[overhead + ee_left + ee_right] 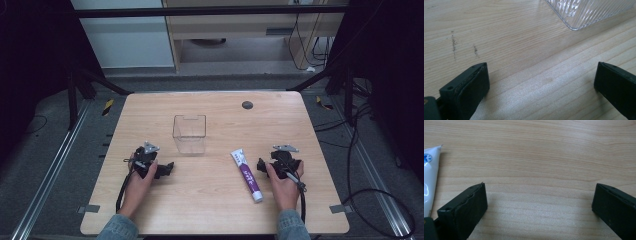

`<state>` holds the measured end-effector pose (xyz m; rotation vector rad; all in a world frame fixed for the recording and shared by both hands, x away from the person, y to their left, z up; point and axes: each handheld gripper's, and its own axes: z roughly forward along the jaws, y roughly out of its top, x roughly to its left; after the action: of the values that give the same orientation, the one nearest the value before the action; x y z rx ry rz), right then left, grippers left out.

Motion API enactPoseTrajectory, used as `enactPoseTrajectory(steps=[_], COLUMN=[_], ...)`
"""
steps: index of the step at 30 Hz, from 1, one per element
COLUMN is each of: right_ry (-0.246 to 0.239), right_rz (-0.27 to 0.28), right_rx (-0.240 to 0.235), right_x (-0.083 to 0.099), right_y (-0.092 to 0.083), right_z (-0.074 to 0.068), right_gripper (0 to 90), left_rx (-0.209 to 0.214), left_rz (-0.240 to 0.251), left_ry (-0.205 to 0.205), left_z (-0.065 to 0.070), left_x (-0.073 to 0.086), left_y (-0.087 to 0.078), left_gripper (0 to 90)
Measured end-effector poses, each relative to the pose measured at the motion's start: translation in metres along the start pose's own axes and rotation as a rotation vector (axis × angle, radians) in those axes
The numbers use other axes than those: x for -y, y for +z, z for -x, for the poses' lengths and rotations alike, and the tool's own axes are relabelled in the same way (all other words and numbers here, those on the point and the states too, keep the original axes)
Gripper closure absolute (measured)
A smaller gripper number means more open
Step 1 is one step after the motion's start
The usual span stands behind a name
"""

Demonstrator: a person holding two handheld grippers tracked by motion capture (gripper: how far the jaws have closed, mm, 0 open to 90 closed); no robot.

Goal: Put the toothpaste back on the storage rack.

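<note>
A clear ribbed plastic cup (189, 133) stands upright near the middle of the wooden table (215, 200). A white and purple tube (247, 174) lies flat to its right, cap toward the front. My left gripper (170, 168) rests on the table left of the cup, jaws wide apart with bare wood between them; the cup's corner (586, 12) shows ahead of it. My right gripper (261, 165) rests just right of the tube, also open and holding nothing; the tube's crimped end (430, 172) lies beside its left jaw.
A small dark round hole (247, 105) sits in the table near its far edge. Cables (360, 150) and black stand legs lie on the floor around the table. Faint dark scuff marks (454, 45) mark the wood by the left gripper.
</note>
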<state>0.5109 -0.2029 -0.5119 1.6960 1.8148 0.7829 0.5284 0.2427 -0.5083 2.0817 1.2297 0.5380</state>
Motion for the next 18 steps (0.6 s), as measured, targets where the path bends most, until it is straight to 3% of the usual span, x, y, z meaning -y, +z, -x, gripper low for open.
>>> enactPoseTrajectory(steps=[7,10,11,14,16,18], right_ry=[-0.048,-0.078,-0.089,-0.138,-0.206,-0.219], right_rz=[-0.005,-0.041,-0.049,-0.058,-0.047,-0.049], right_rx=[-0.048,-0.068,-0.073,-0.078,-0.093,-0.095], right_x=[0.001,-0.003,-0.004,-0.006,-0.013,-0.015], right_y=[-0.002,-0.006,-0.009,-0.020,-0.042,-0.047], right_z=[0.005,0.009,0.009,0.007,0.001,-0.001], right_gripper=[0.5,10.3,9.3,9.1,9.0,9.1], left_rx=[0.000,0.000,0.000,0.000,0.000,0.000], left_rz=[0.000,0.000,0.000,0.000,0.000,0.000], left_ry=[0.000,0.000,0.000,0.000,0.000,0.000], left_z=[0.000,0.000,0.000,0.000,0.000,0.000], left_x=[0.000,0.000,0.000,0.000,0.000,0.000], left_y=[0.000,0.000,0.000,0.000,0.000,0.000], left_gripper=[0.0,0.0,0.0,0.0,0.0,0.0])
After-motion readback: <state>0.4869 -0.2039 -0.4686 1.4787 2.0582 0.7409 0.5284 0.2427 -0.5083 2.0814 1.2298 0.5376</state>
